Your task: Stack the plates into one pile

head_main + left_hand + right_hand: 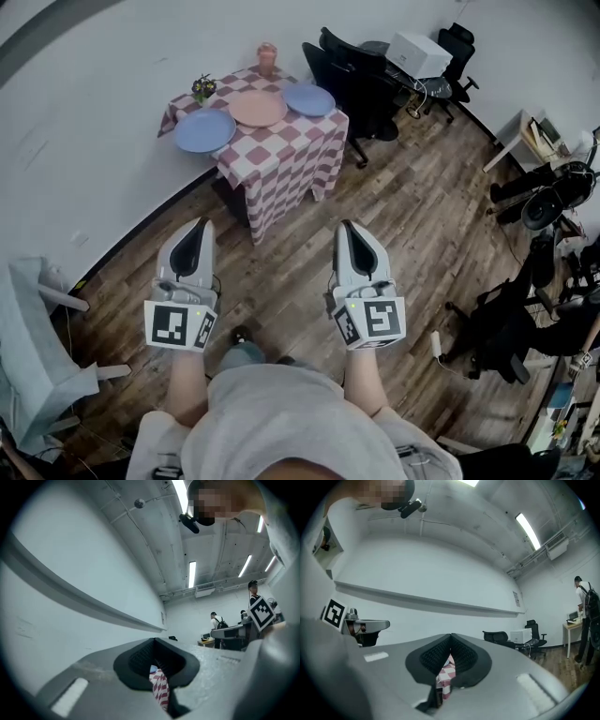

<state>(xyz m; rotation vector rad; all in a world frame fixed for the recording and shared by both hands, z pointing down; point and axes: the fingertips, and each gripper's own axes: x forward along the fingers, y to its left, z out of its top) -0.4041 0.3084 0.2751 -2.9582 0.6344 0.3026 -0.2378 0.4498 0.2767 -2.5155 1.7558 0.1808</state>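
Left gripper [198, 228]: lower left of centre in the head view; jaws fully closed, nothing held.
Right gripper [350, 230]: lower right of centre; jaws fully closed, nothing held.
Plates: unstacked, in a row on the table; blue plate [204, 130] at left, pink plate [258, 109] in the middle, second blue plate [309, 99] at right.
Table [281, 164]: upper centre of the frame, checkered cloth, well apart from both grippers.

We count three round plates: two blue ones, the left pale blue plate [203, 130] and the right pale blue plate [308, 99], and one salmon-pink plate [258, 109]. We see one counter under a red-and-white checked cloth [281, 169], one small potted plant [202, 88], one pink jar [268, 58], and two grey tongs, the left tongs [199, 225] and the right tongs [349, 227].
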